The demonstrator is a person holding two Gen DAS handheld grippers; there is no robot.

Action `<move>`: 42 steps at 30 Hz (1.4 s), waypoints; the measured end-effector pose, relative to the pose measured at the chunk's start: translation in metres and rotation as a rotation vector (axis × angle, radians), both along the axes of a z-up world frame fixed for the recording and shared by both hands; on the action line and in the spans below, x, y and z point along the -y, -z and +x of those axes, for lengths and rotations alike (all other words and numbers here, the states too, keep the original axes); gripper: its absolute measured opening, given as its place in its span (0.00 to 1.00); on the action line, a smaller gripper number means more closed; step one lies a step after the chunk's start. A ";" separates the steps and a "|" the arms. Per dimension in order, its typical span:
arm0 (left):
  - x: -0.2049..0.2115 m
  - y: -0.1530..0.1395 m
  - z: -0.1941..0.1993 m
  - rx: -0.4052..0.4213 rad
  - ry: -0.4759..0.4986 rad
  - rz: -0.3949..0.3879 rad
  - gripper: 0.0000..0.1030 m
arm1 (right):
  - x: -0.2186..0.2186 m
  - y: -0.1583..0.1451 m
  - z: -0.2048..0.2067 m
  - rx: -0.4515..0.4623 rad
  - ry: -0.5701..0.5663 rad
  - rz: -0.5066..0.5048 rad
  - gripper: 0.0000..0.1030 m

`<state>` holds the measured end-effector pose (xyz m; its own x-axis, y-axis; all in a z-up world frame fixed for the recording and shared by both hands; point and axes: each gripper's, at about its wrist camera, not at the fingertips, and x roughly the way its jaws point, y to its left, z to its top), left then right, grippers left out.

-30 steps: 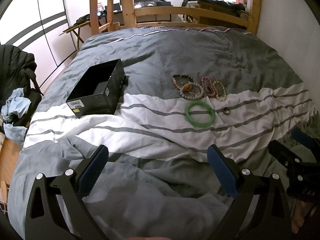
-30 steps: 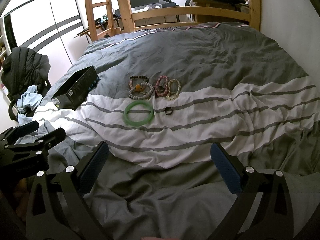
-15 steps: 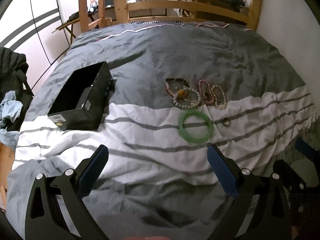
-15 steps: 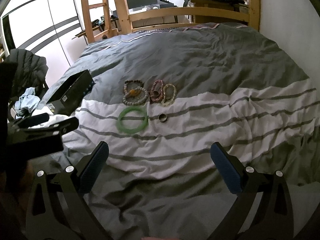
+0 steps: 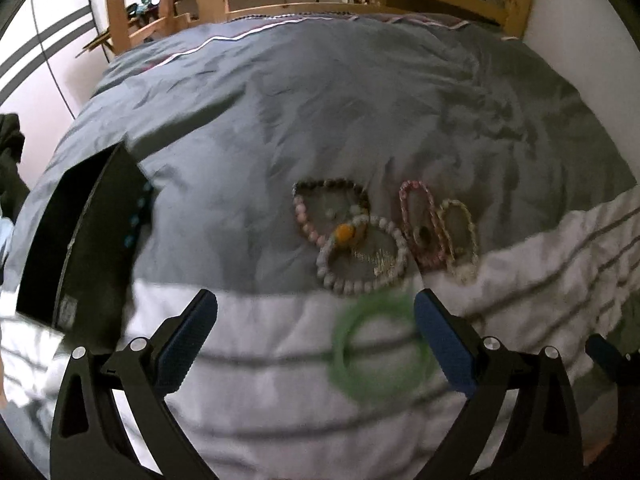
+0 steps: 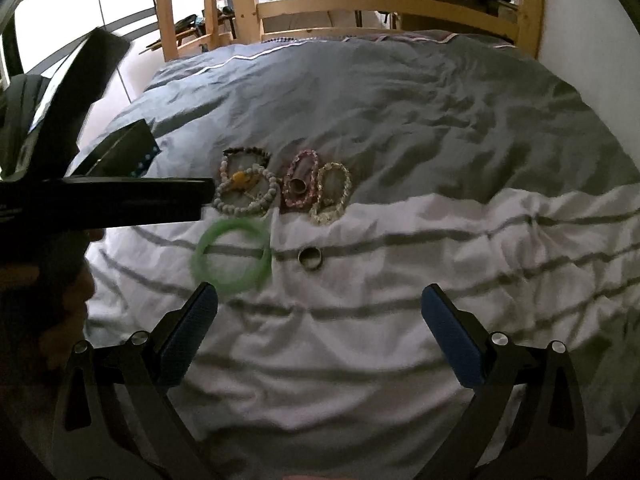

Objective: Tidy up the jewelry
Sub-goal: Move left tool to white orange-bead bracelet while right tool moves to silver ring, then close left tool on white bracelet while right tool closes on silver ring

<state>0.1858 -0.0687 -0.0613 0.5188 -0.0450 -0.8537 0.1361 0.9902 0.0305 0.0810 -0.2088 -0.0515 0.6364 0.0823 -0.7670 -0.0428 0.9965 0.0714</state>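
Observation:
Jewelry lies on a grey and white striped duvet. A green bangle (image 5: 380,354) (image 6: 232,255) lies nearest, by the right finger of my open, empty left gripper (image 5: 316,330). Beyond it lie a white bead bracelet (image 5: 362,258) (image 6: 246,192), a pink bracelet (image 5: 420,224) (image 6: 300,184) and a pale yellow bracelet (image 5: 458,240) (image 6: 330,194). A small metal ring (image 6: 310,258) lies right of the bangle. A black open box (image 5: 80,240) sits at the left. My right gripper (image 6: 320,334) is open and empty, short of the ring.
The left gripper's body (image 6: 100,200) crosses the left side of the right wrist view and hides part of the box (image 6: 120,156). A wooden bed frame (image 6: 360,4) stands at the far end, with a white wall on the right.
Both grippers have moved forward toward the jewelry, the left one much closer. The left gripper's body now reaches across the right wrist view. Both stay open.

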 end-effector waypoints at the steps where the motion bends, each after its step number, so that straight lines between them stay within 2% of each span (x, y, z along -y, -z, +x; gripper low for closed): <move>1: 0.003 0.002 0.006 0.004 0.008 0.001 0.94 | -0.001 0.004 0.008 -0.001 -0.001 -0.003 0.97; 9: 0.016 0.044 0.054 -0.042 0.034 0.012 0.94 | -0.006 0.034 0.056 -0.004 -0.011 -0.026 0.97; 16: 0.018 0.068 0.077 -0.076 -0.011 0.003 0.95 | 0.003 0.062 0.083 -0.081 -0.001 0.021 0.97; 18: 0.014 0.068 0.073 -0.073 -0.010 -0.012 0.95 | 0.004 0.072 0.086 -0.112 -0.002 0.011 0.98; 21: 0.010 0.065 0.075 -0.099 -0.013 -0.028 0.94 | -0.001 0.079 0.086 -0.110 -0.019 -0.020 0.98; 23: 0.009 0.062 0.075 -0.096 -0.018 -0.016 0.85 | 0.001 0.079 0.085 -0.104 -0.025 -0.010 0.98; 25: 0.010 0.056 0.071 -0.084 -0.016 -0.002 0.68 | 0.006 0.079 0.083 -0.102 -0.031 0.012 0.98; 26: 0.010 0.052 0.069 -0.074 -0.016 0.005 0.63 | 0.008 0.077 0.080 -0.101 -0.039 0.027 0.97; 28: 0.009 0.047 0.063 -0.063 -0.023 0.024 0.43 | 0.016 0.072 0.076 -0.094 -0.031 0.070 0.91; 29: 0.006 0.045 0.062 -0.066 -0.028 0.021 0.40 | 0.019 0.071 0.077 -0.094 -0.017 0.068 0.73; 30: 0.003 0.044 0.061 -0.071 -0.039 0.014 0.28 | 0.022 0.069 0.076 -0.093 0.009 0.053 0.63; 31: -0.002 0.042 0.060 -0.081 -0.058 0.010 0.19 | 0.025 0.068 0.076 -0.091 0.018 0.061 0.60; 36: -0.024 0.032 0.057 -0.128 -0.102 -0.097 0.18 | 0.029 0.060 0.074 -0.079 0.010 0.081 0.33; 39: -0.029 0.019 0.053 -0.097 -0.099 -0.130 0.18 | 0.033 0.053 0.071 -0.049 0.010 0.121 0.24; 40: -0.029 0.014 0.051 -0.085 -0.097 -0.145 0.10 | 0.035 0.052 0.070 -0.038 0.011 0.140 0.23; 42: -0.033 0.004 0.051 -0.059 -0.087 -0.183 0.10 | 0.038 0.049 0.068 -0.020 0.013 0.166 0.22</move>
